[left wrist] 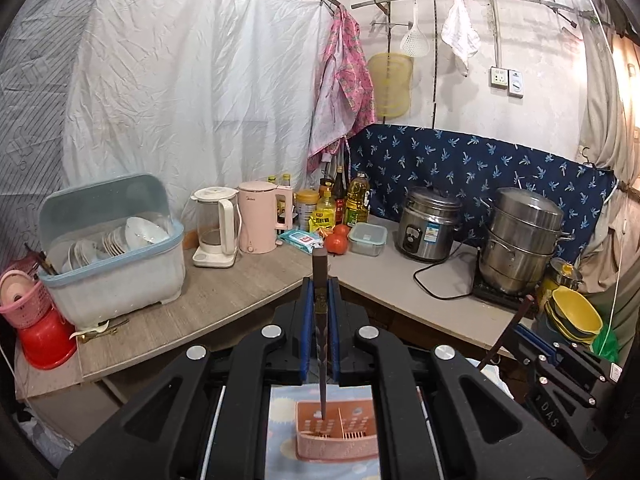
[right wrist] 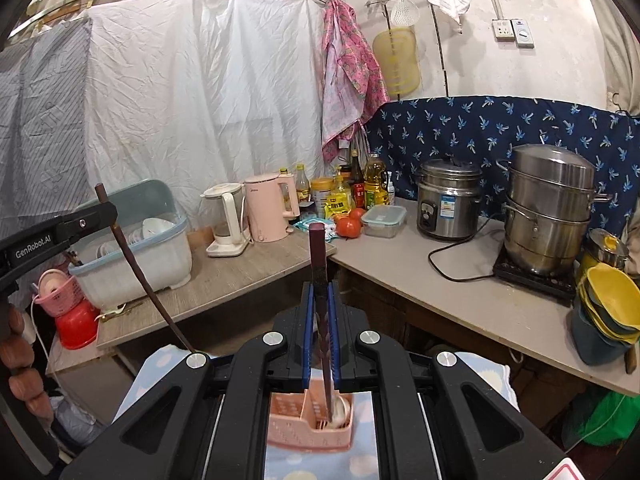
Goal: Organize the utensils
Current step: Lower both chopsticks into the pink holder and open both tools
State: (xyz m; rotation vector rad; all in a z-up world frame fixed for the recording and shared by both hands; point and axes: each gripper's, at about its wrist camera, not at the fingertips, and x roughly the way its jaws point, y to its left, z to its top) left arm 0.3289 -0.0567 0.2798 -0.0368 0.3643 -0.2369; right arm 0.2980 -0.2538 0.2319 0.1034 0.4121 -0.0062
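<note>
1. Left gripper (left wrist: 320, 300): jaws clamped on one dark chopstick (left wrist: 320, 320), held near its upper part. The thick square end stands above the pads and the thin end hangs down over the pink utensil holder (left wrist: 338, 436).
2. Right gripper (right wrist: 320, 304): jaws clamped on a second dark chopstick (right wrist: 322, 320), same style of grip. Its tip hangs over the holder compartment that contains a pale, spoon-like item (right wrist: 342, 408); I cannot identify that item for certain.
3. The holder sits low on a blue patterned cloth (right wrist: 160, 368), apart from the worktop (left wrist: 224, 292). It is divided into compartments. From the left wrist view, the left chopstick's tip lines up with the left compartment; whether either tip is inside the holder or only above it cannot be told.
4. Judgement: both chopsticks are in hand and must end up together in one compartment.
5. Risk: each stick is pinched well above its middle, so the long free end may swing and catch the divider or rim.
6. Risk: the tips appear aimed at different compartments, so releasing now would likely split the pair.
7. Risk: the holder looks light, so a sideways push from a tip could tip or slide it on the soft cloth.
8. Risk: with both grippers close over one small opening, the bodies may collide.
</note>
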